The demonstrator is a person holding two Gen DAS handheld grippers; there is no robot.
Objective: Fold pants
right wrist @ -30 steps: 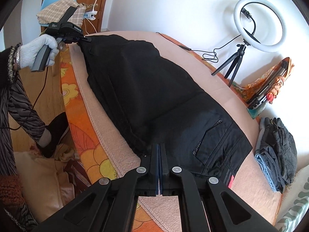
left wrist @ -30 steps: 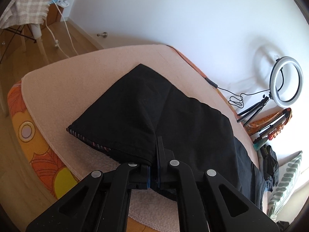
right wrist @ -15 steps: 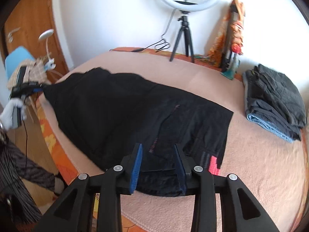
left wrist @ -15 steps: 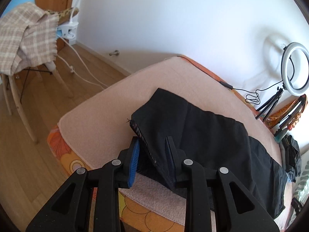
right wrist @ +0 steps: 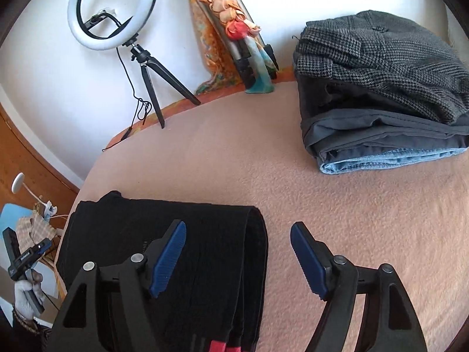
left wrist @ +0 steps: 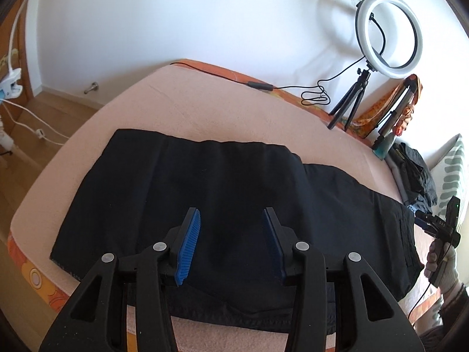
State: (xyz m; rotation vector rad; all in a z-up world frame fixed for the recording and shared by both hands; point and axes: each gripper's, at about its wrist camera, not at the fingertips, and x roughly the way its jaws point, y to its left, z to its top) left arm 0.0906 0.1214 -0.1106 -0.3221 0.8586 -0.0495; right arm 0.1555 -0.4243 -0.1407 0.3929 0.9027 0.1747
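Note:
Black pants (left wrist: 222, 182) lie flat along the pink blanket (left wrist: 205, 102), doubled lengthwise. In the left wrist view my left gripper (left wrist: 231, 211) hovers over the leg end. Its jaws are opening and the blue pads (left wrist: 189, 243) touch no cloth. My right gripper (left wrist: 439, 226) shows far right in a gloved hand. In the right wrist view the right gripper (right wrist: 237, 224) hangs over the edge of the pants (right wrist: 190, 264), jaws opening wide with nothing pinched. The left gripper (right wrist: 26, 258) is small at the far left.
A stack of folded clothes (right wrist: 381, 88) sits on the blanket (right wrist: 322, 190) at the back right. A ring light on a tripod (left wrist: 388, 33) and its cable (left wrist: 258, 85) stand by the wall. A patterned pillow (left wrist: 448, 182) lies at the bed's right end.
Both grippers were shut on the pants' near edge; they have let go and opened. Both hands rolled and shifted, the right one far along the bed. The pants now lie flat.

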